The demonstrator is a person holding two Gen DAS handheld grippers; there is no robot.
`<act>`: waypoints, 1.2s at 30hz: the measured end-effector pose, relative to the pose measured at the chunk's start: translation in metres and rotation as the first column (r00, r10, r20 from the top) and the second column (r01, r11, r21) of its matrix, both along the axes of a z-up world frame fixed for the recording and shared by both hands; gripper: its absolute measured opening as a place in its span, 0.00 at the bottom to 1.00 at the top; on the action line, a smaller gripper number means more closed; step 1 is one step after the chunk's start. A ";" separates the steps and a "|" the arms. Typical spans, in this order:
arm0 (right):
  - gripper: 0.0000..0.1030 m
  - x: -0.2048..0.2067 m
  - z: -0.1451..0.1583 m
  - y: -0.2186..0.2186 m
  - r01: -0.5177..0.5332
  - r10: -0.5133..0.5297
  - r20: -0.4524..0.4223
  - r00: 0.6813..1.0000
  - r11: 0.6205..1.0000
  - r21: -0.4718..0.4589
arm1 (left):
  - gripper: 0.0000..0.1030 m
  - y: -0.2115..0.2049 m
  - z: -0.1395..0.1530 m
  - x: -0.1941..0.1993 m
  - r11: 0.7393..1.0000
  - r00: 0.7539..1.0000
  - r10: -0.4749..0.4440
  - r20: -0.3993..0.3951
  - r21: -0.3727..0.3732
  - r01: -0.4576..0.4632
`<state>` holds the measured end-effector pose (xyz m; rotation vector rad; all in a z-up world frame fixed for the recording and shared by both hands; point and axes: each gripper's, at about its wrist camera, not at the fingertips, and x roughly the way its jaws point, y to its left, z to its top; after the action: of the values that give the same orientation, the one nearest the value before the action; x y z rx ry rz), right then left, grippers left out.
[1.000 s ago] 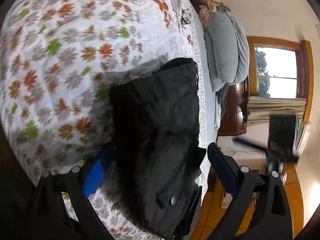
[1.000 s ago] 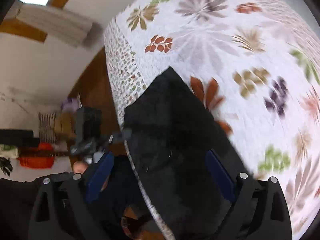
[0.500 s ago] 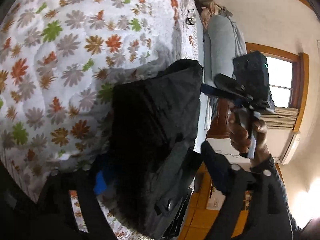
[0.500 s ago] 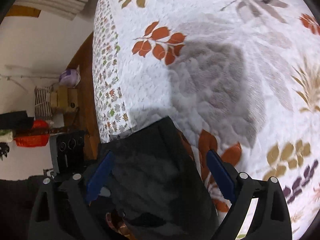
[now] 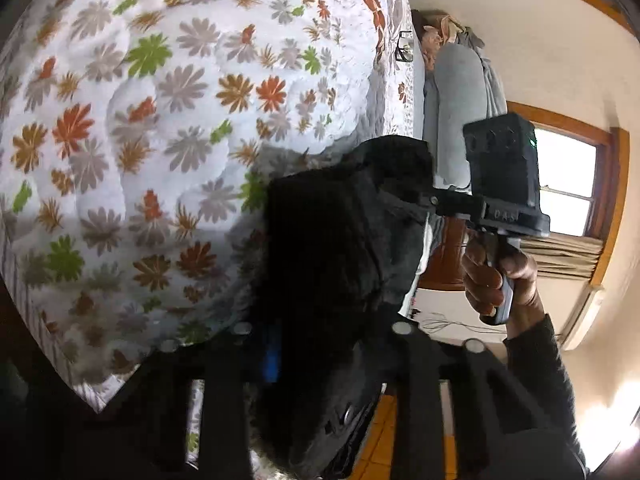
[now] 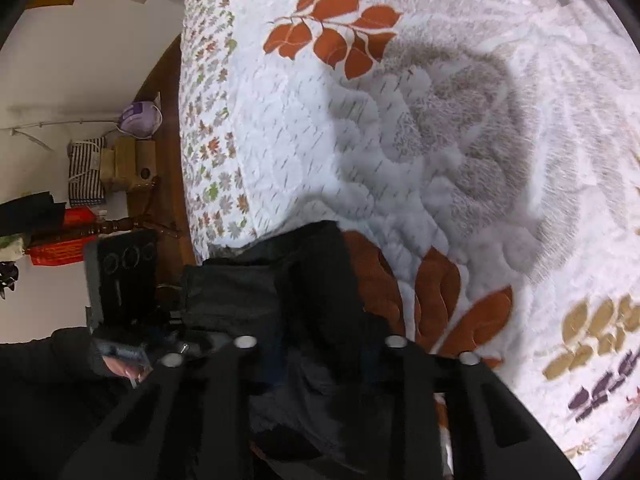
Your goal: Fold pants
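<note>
Along the near edge of the bed, the left wrist view shows the black pants (image 5: 336, 264) lying on the floral quilt (image 5: 152, 128), one end hanging over the side. The left gripper (image 5: 324, 344) has just been closing, and its jaws now pinch the dark cloth narrowly, a blue pad (image 5: 271, 354) showing at the fabric's edge. Further along the pants, the person's right hand (image 5: 496, 276) holds the right gripper (image 5: 416, 196), which bites the far corner. Beyond lie grey pillows (image 5: 460, 112) and a wood-framed window (image 5: 568, 184).

Looking from the right wrist, the right gripper (image 6: 320, 344) has likewise just been closing and its jaws clamp the pants (image 6: 280, 280) at the bed's corner. The quilt (image 6: 440, 140) ahead is free of objects; a striped bag (image 6: 86, 172) stands by the wall.

To fold well, both pinches should probably lift together, keeping the edge taut between them, then carry it over the open quilt so that layers land square. Slack or an uneven lift would likely skew the fold.
</note>
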<state>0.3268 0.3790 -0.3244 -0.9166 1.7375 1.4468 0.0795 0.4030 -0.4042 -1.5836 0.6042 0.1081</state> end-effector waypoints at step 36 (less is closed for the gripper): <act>0.19 -0.003 0.274 -0.238 0.228 -0.320 0.302 0.898 0.926 0.302 | 0.15 -0.154 0.242 0.040 0.855 0.923 -0.337 0.186 0.470 0.217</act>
<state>0.3239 0.1414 -0.0501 -0.6996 1.3182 1.2051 0.1194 0.2485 -0.1619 -1.0306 0.5478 -0.1747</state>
